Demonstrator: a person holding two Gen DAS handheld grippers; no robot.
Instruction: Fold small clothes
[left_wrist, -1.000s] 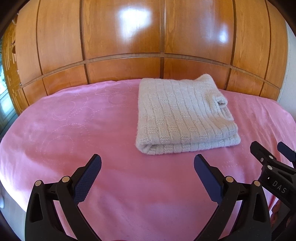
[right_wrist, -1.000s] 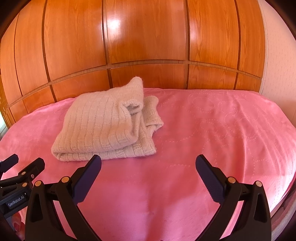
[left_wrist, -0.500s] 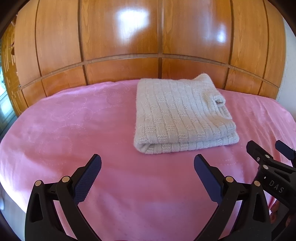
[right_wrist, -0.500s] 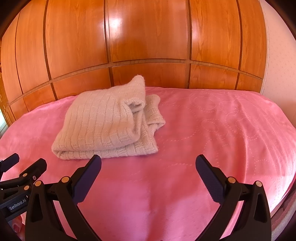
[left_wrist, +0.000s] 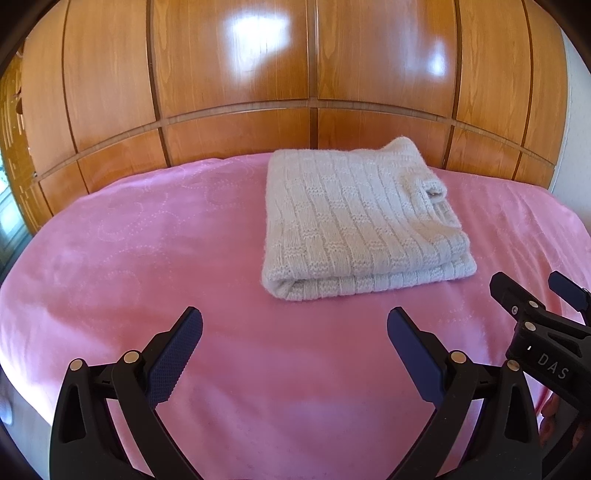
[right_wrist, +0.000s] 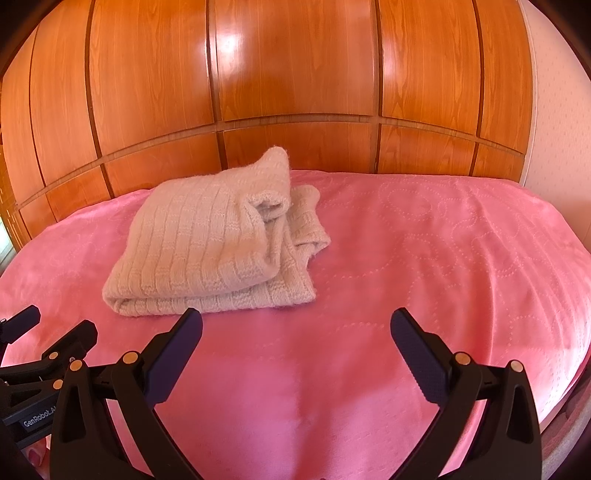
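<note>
A cream knitted sweater (left_wrist: 354, 218) lies folded into a thick rectangle on the pink bedspread (left_wrist: 147, 240), its folded edge facing me and a cuff showing at its right side. From the right wrist view the same sweater (right_wrist: 218, 236) sits left of centre with its layers loose on the right. My left gripper (left_wrist: 294, 325) hovers open in front of the sweater, apart from it, with nothing between its fingers. My right gripper (right_wrist: 296, 325) is open too, empty, to the right of the sweater's near edge. Each gripper shows at the edge of the other's view.
A glossy wooden panelled wall (left_wrist: 310, 74) rises right behind the bed. The pink bedspread (right_wrist: 443, 240) stretches wide to the right of the sweater, with the bed's edge at the right (right_wrist: 569, 398). A white wall (right_wrist: 554, 92) stands at far right.
Both grippers have drawn back slightly from the sweater and stay open. The sweater has not moved on the bedspread.
</note>
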